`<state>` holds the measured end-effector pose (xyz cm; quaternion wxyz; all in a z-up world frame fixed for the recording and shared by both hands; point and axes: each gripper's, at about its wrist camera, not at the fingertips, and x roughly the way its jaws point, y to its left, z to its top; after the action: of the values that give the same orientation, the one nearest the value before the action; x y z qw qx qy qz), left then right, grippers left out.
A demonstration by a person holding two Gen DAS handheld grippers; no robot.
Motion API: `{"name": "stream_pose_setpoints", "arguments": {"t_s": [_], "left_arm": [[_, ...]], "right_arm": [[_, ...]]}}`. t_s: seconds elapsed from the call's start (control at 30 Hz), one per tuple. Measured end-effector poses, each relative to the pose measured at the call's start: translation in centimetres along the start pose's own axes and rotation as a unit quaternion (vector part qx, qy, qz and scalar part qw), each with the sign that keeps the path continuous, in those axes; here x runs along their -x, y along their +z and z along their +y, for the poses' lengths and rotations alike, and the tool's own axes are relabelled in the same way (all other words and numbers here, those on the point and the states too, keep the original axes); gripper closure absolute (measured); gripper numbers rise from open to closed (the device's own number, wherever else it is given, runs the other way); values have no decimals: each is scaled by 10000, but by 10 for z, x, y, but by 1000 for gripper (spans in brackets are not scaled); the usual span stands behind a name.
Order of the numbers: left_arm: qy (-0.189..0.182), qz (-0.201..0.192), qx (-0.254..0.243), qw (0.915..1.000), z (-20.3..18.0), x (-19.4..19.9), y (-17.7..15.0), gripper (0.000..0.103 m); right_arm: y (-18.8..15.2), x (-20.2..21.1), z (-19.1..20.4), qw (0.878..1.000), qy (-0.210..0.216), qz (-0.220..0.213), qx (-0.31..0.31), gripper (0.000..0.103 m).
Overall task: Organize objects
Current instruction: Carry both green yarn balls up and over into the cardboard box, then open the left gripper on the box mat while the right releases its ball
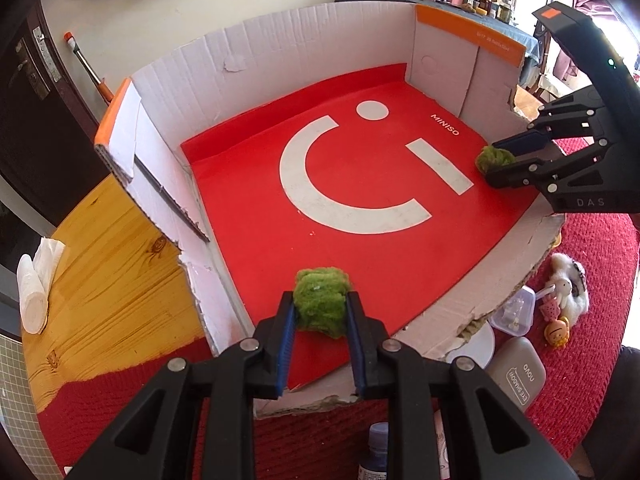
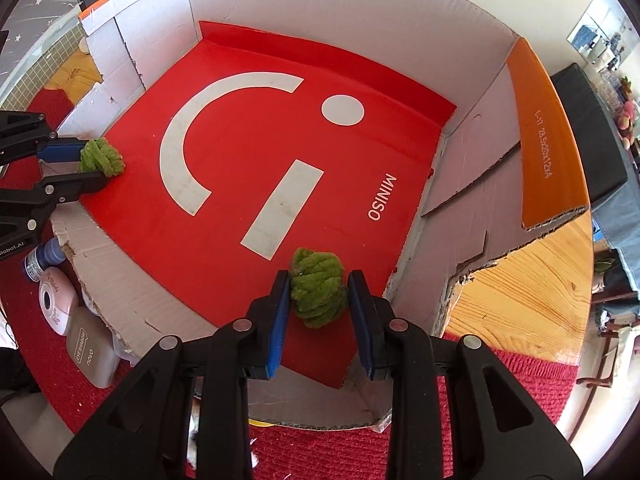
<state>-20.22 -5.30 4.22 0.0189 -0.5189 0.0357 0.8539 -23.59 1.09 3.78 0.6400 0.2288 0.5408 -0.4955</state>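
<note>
A white cardboard box (image 1: 280, 52) has a red MINISO bag (image 1: 360, 220) lying flat on its floor. My left gripper (image 1: 320, 298) is shut on a fuzzy green yarn ball (image 1: 320, 312), low over the near edge of the red bag. My right gripper (image 1: 492, 162) comes in over the box's torn right wall, shut on a second green yarn ball (image 1: 494, 156). In the right wrist view that gripper (image 2: 319, 278) clamps its green ball (image 2: 318, 296) over the bag's near right corner. The left gripper (image 2: 94, 162) holds the other ball (image 2: 102, 156) at the far left.
The box stands on a wooden table (image 1: 112, 280) partly covered by a red mat (image 1: 592, 360). Outside the low torn wall lie a grey eye-shadow case (image 1: 516, 380), a clear tub (image 1: 514, 312), small plush toys (image 1: 568, 292) and a blue bottle (image 1: 376, 452). A rolled tissue (image 1: 32, 300) lies left.
</note>
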Motion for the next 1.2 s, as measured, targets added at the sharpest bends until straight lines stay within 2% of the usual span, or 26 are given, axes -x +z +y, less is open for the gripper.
{"name": "stream_pose_setpoints", "arguments": {"t_s": [0.33, 0.53, 0.77, 1.03, 1.13, 1.17, 1.2], "left_arm": [[72, 6, 141, 9999, -1, -1, 0, 75], [132, -42, 165, 9998, -2, 2, 1, 64], [203, -59, 323, 9993, -1, 2, 1, 63], [228, -114, 421, 9988, -1, 4, 0, 54], [226, -128, 431, 9987, -1, 5, 0, 52], [241, -131, 465, 9985, -1, 5, -1, 52], [248, -134, 497, 9984, -1, 5, -1, 52]], "right_arm": [[-14, 4, -1, 9999, -66, -50, 76, 75], [-19, 5, -4, 9999, -65, -64, 82, 75], [-20, 4, -3, 9999, -74, -80, 127, 74], [-22, 4, -7, 9998, -74, -93, 170, 74], [-23, 4, -10, 9997, -57, -107, 195, 70], [-24, 5, -10, 9997, -33, -111, 205, 61], [-25, 6, -10, 9996, 23, -127, 233, 57]]}}
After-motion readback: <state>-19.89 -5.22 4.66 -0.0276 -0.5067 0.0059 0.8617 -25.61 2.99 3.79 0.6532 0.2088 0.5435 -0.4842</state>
